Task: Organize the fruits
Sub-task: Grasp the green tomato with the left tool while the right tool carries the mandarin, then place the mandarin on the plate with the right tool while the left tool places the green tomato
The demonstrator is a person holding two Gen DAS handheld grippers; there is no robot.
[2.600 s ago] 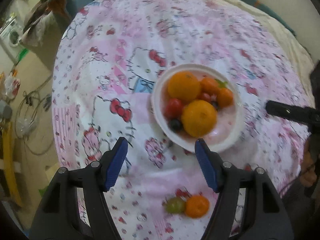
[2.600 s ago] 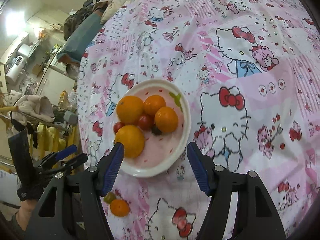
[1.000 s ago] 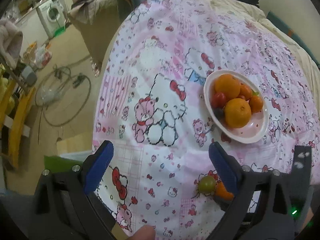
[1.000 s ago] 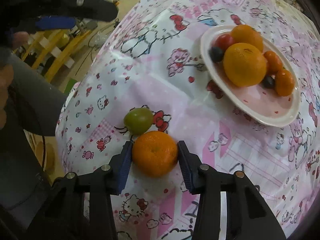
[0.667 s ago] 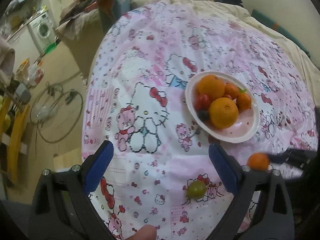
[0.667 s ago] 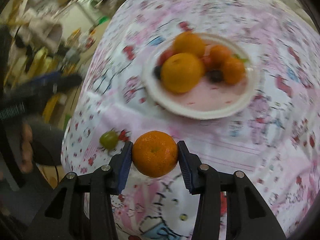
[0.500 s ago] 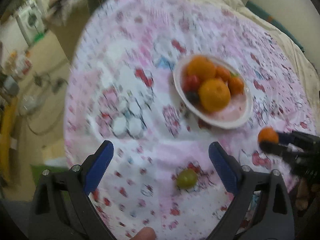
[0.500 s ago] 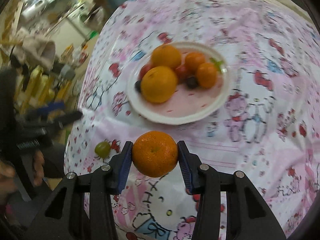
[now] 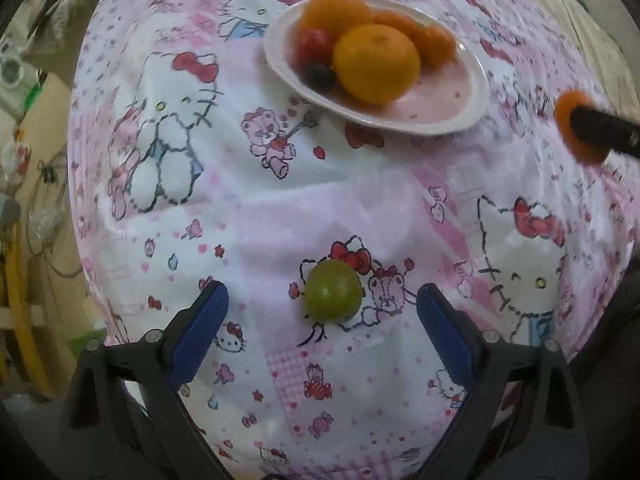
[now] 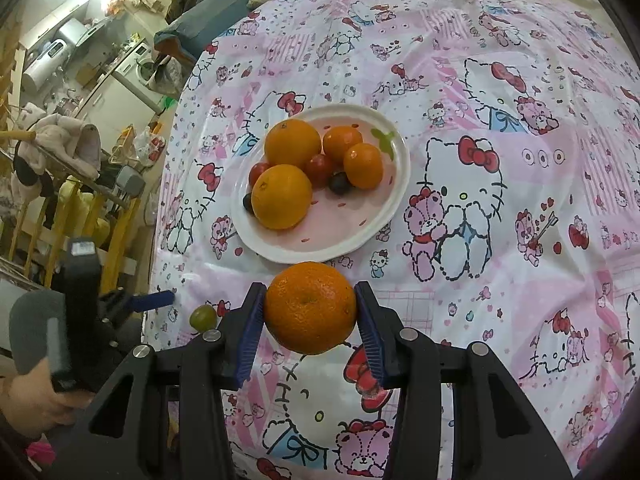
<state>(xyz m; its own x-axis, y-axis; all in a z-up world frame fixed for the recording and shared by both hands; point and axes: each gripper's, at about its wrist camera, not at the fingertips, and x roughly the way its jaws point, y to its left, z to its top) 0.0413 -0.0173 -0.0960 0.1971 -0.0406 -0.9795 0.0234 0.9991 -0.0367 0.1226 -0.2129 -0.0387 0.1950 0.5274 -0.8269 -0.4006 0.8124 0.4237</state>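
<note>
A small green fruit [image 9: 331,291] lies on the pink cartoon-print cloth, between the blue pads of my left gripper [image 9: 320,320]. Its jaws are closing but stand well apart from the fruit on both sides. My right gripper [image 10: 310,322] is shut on a mandarin [image 10: 310,307] and holds it in the air just short of the white plate [image 10: 394,184]. The plate carries two large oranges [image 10: 282,196], smaller mandarins, cherry tomatoes and dark grapes. In the left wrist view the plate [image 9: 472,92] lies further back and the held mandarin [image 9: 566,114] shows at the right edge.
The cloth covers a round table whose edge drops off at the left [image 10: 160,216]. Beyond it stand yellow rails [image 10: 120,220], a clothes rack and appliances. A person's hand [image 10: 36,392] holds the left gripper handle at the lower left of the right wrist view.
My left gripper came down over the green fruit, which now lies between its pads. My right gripper lifted the mandarin off the cloth and carried it toward the plate.
</note>
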